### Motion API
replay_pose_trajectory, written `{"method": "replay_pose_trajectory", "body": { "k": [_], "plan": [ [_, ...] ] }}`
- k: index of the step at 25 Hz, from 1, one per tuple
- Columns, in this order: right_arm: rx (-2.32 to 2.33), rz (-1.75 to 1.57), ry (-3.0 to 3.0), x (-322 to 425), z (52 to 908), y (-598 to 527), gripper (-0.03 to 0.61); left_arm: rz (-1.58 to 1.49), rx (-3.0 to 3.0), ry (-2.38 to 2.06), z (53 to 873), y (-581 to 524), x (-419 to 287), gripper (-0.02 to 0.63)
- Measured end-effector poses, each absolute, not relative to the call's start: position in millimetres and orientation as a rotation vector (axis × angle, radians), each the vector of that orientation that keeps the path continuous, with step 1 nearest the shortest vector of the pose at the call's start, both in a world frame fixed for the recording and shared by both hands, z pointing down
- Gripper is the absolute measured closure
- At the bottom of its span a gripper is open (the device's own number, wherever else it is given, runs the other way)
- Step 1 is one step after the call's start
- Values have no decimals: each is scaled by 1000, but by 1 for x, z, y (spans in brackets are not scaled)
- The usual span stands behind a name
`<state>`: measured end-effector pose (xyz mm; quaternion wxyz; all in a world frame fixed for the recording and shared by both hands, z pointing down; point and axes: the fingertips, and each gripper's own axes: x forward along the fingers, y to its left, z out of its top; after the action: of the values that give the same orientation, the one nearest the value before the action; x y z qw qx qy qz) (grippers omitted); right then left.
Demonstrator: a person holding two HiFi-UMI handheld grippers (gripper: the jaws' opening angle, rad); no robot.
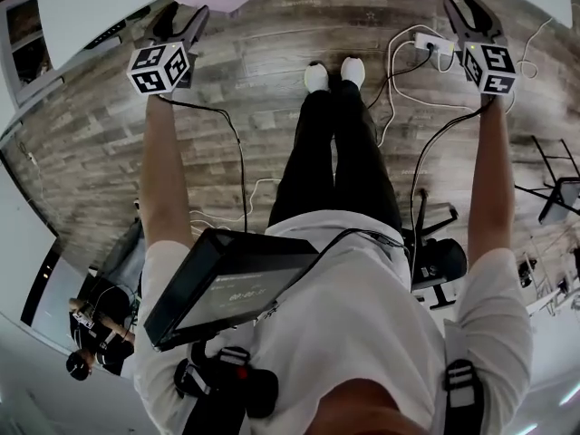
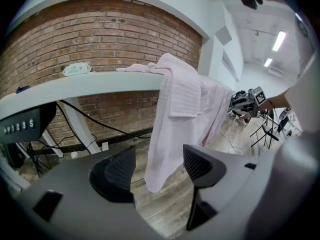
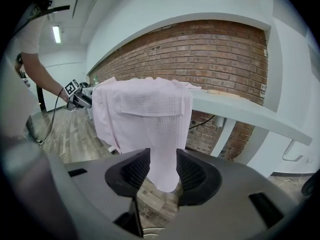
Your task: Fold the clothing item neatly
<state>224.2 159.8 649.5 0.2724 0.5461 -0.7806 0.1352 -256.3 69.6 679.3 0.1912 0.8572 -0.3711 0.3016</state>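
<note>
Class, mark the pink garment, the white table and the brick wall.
pink garment [image 3: 150, 119]: right gripper view, hanging part.
white table [image 2: 100, 84]: left gripper view, front edge.
brick wall [image 2: 110, 34]: left gripper view, upper bricks.

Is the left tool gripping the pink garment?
No, the jaws of the left tool stand apart, with gaps between them and the pink garment.

I count two tools: my left tool and my right tool. Each bears one marker cube, so two: the left cube and the right cube. There is one garment and one worktop. On the floor I count two shoes, one power strip and one chair. One screen is at my chest. I count one other person, one brick wall and two ceiling lights.
</note>
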Motion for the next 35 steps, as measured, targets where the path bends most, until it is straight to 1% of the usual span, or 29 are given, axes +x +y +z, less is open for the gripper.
{"method": "replay_pose_trajectory", "body": {
  "k": [5, 7, 10, 11, 20, 35],
  "plan": [
    [1407, 335, -2158, 225, 663, 156, 403, 850, 2470, -997, 687, 64, -252, 334],
    [1382, 338, -2182, 223, 668, 156, 361, 837, 2475, -1019, 688, 63, -255, 334],
    [1351, 342, -2212, 223, 673, 155, 319, 844, 2478, -1037, 692, 61, -255, 333],
    [1347, 342, -2216, 226, 674, 155, 315, 852, 2478, -1035, 694, 60, -255, 333],
    [1352, 328, -2293, 231, 669, 124, 316, 761, 2515, -1026, 689, 47, -247, 334],
    [1308, 385, -2311, 233, 679, 122, 316, 693, 2552, -965, 693, 38, -218, 334]
  ]
}}
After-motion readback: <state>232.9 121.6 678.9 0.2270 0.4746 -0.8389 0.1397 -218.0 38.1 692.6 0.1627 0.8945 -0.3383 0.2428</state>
